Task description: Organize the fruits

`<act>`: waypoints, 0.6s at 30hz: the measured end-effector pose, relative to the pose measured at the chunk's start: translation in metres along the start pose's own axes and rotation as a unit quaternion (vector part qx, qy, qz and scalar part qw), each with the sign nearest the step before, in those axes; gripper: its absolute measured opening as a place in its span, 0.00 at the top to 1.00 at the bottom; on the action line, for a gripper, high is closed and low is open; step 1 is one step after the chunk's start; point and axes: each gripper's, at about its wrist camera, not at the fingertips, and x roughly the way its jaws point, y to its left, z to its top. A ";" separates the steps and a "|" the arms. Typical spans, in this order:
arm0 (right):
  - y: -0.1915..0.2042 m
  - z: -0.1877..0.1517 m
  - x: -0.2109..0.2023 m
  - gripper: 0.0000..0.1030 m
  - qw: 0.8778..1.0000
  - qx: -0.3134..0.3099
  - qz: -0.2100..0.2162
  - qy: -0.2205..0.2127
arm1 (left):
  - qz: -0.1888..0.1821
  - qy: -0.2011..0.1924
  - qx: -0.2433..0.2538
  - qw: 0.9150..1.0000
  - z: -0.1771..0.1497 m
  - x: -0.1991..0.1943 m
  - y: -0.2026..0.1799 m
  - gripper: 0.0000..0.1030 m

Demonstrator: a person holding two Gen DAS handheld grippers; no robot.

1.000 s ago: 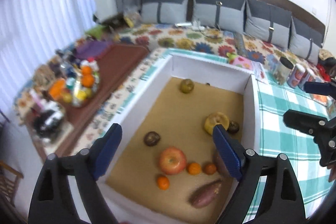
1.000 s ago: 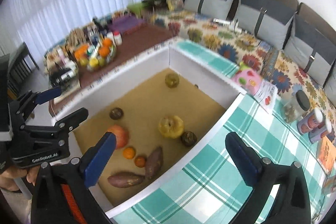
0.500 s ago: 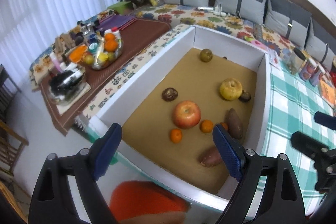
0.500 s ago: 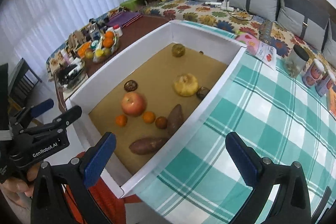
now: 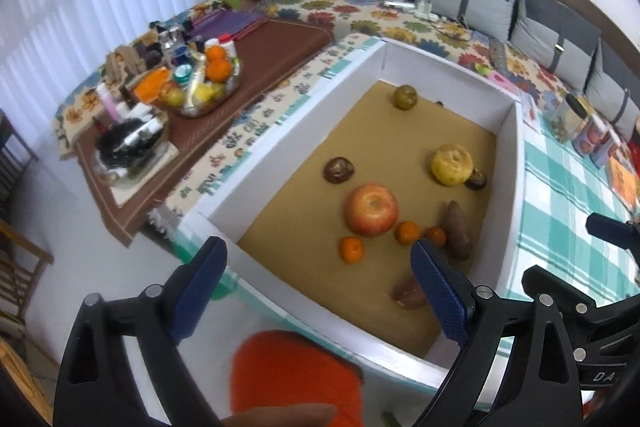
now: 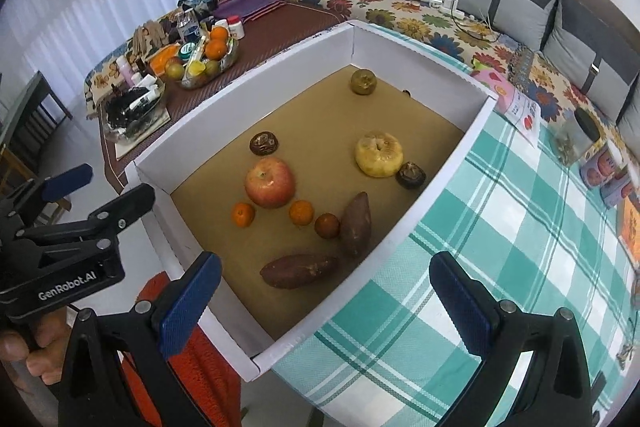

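While both grippers gape empty above the white box (image 6: pixel 436 163), left gripper (image 6: pixel 100 195) widening, body reading "GenRobot.AI", right gripper (image 6: pixel 324 291)

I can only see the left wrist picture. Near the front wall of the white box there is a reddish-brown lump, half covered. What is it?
Observer: A whole reddish-brown sweet potato, lying flat on the tan floor of the white cardboard box. It lies apart from a second, darker sweet potato.
Operator: And that black tool at my right edge, is it carrying any fruit?
Observer: No. That is the right gripper. Its blue-padded fingers stand wide apart with nothing held between them.
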 end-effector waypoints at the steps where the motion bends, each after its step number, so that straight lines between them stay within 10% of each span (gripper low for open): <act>1: 0.002 0.002 0.001 0.00 1.000 -0.004 -0.004 0.000 | 0.003 0.000 -0.001 1.000 0.001 0.000 0.001 0.08; 18: 0.007 0.012 0.012 0.00 1.000 -0.014 -0.018 0.008 | -0.011 0.016 -0.024 1.000 0.004 0.014 0.007 0.08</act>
